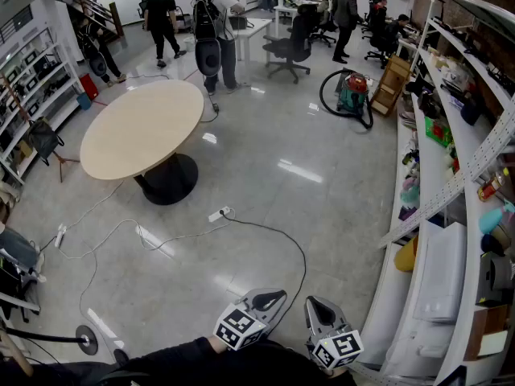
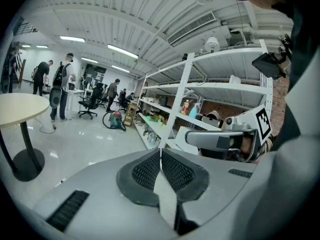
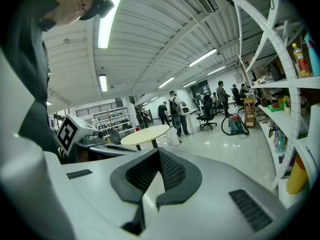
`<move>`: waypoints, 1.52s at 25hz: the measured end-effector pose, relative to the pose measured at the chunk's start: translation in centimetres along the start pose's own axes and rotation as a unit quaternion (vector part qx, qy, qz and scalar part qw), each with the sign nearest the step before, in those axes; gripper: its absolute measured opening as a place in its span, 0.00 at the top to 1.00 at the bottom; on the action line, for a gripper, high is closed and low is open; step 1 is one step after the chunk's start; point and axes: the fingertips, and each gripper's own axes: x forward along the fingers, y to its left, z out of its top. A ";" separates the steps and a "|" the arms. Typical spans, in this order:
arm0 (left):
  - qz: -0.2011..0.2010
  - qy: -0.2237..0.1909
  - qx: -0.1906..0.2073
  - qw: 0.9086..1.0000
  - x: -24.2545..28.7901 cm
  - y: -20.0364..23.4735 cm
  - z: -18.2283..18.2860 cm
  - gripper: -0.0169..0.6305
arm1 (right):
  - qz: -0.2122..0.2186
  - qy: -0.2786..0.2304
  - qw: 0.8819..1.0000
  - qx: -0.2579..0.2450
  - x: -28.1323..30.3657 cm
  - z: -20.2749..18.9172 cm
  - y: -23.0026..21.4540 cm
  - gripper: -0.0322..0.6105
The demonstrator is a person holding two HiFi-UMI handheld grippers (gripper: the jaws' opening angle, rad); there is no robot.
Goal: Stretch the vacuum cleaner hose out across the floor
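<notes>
Shut, empty: left hand-held gripper [image 1: 268,299], right hand-held gripper [image 1: 315,306]. Walk to vacuum cleaner [image 1: 352,92] beside shelving [image 1: 434,155]; open wide, grasp hose [image 1: 323,96] (seemingly coiled) near free end, pull straight.

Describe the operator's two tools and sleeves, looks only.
The left tool and right tool match: pale grey moulded shells, each with a pair of black ribbed pads at the tip. Each carries a white cube printed with black square markers. The person's sleeves are black.
</notes>
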 end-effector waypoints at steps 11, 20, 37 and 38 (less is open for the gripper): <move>-0.025 0.007 -0.032 0.999 1.3 9.7 1.0 0.94 | -0.017 0.042 0.999 0.000 9.8 0.9 -1.3 0.95; -0.053 0.044 -0.031 0.997 5.1 10.5 1.4 0.94 | -0.033 0.038 0.998 0.045 11.4 1.5 -5.0 0.94; 0.039 0.063 0.011 0.997 25.2 11.3 12.1 0.94 | 0.032 -0.020 0.998 0.059 14.1 10.8 -27.8 0.95; 0.042 0.066 0.009 0.997 26.3 11.2 12.4 0.94 | 0.032 -0.018 0.998 0.058 13.9 11.0 -29.1 0.94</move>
